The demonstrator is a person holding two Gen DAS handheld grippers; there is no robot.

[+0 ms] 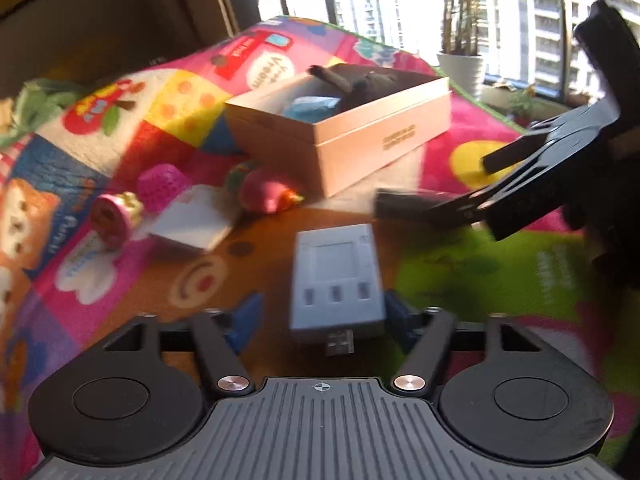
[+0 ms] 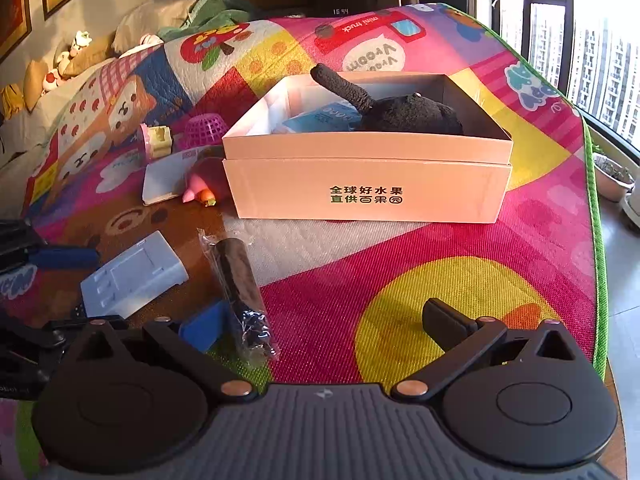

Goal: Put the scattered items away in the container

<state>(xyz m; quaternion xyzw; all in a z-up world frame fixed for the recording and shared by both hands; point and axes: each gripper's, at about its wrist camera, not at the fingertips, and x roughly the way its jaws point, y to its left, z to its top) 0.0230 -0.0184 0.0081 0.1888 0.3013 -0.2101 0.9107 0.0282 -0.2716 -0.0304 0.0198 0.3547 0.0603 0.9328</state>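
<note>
A pink cardboard box stands on a colourful play mat and holds a black plush toy and a blue packet; the box also shows in the left wrist view. A grey USB device lies between the fingers of my open left gripper, apart from the left finger; it also shows in the right wrist view. My right gripper is open, with a dark item in a clear wrapper lying by its left finger.
Left of the box lie a pink mesh basket, a pink and yellow round toy, a white card and a pink toy. The mat's green edge drops off at the right. Bedding lies far left.
</note>
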